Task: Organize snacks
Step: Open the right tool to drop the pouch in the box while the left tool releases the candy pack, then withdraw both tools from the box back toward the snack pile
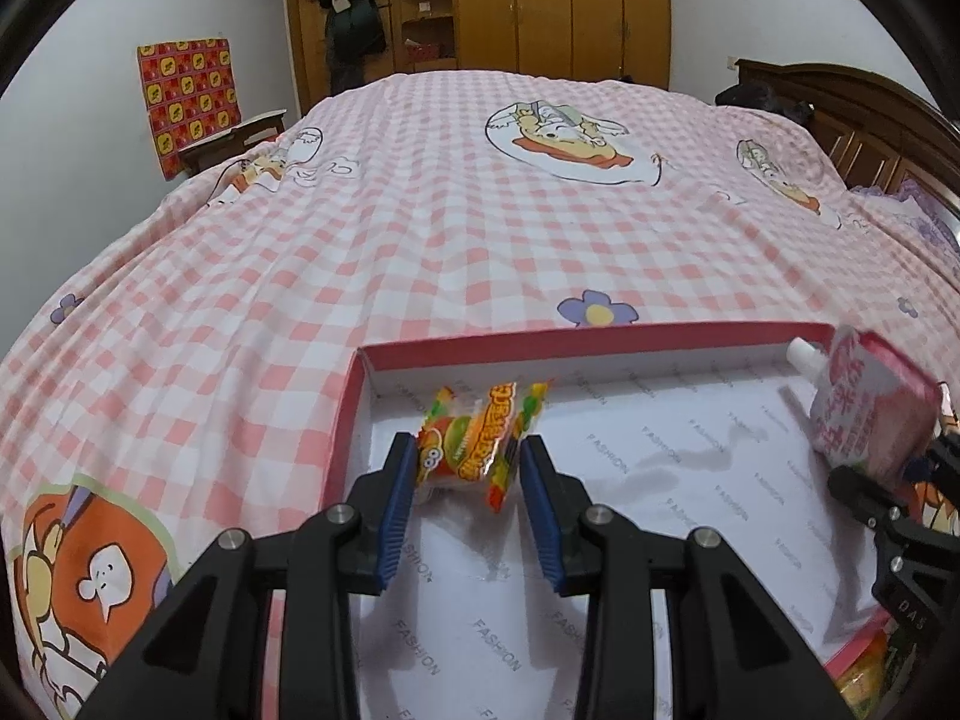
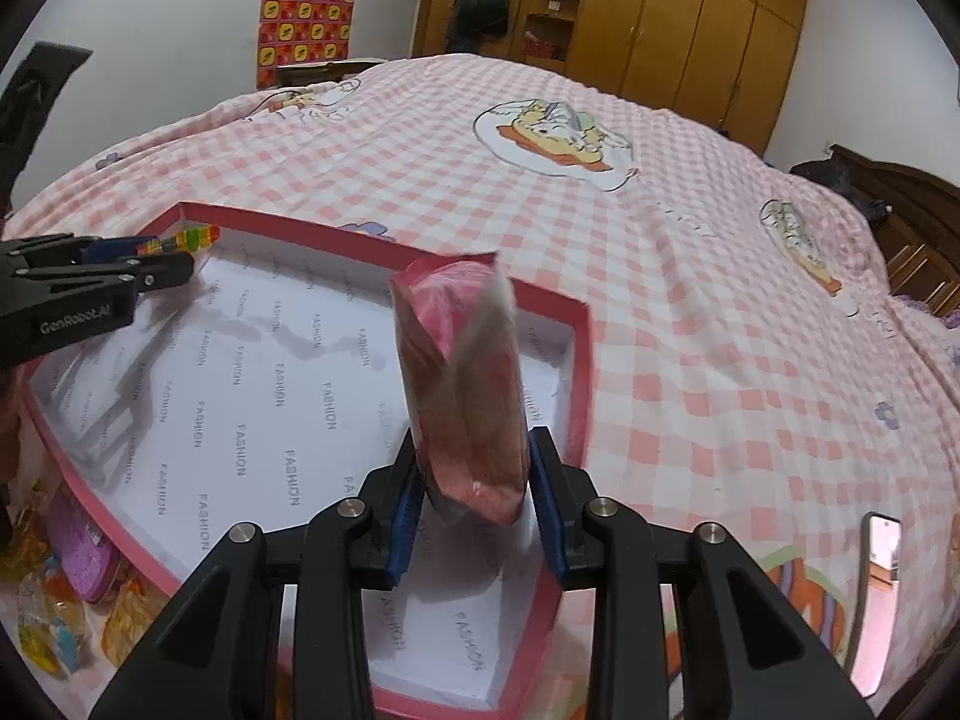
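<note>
A shallow pink-rimmed box with a white "FASHION" lining lies on the bed; it also shows in the right wrist view. My left gripper is shut on a burger-print gummy packet over the box's far left corner. My right gripper is shut on a pink spouted drink pouch and holds it upright over the box's right side. The pouch also shows in the left wrist view, and the left gripper in the right wrist view.
The bed has a pink checked cover. Several more snack packets lie by the box's near left edge. A phone lies on the cover at the right. A wooden wardrobe and a headboard stand beyond.
</note>
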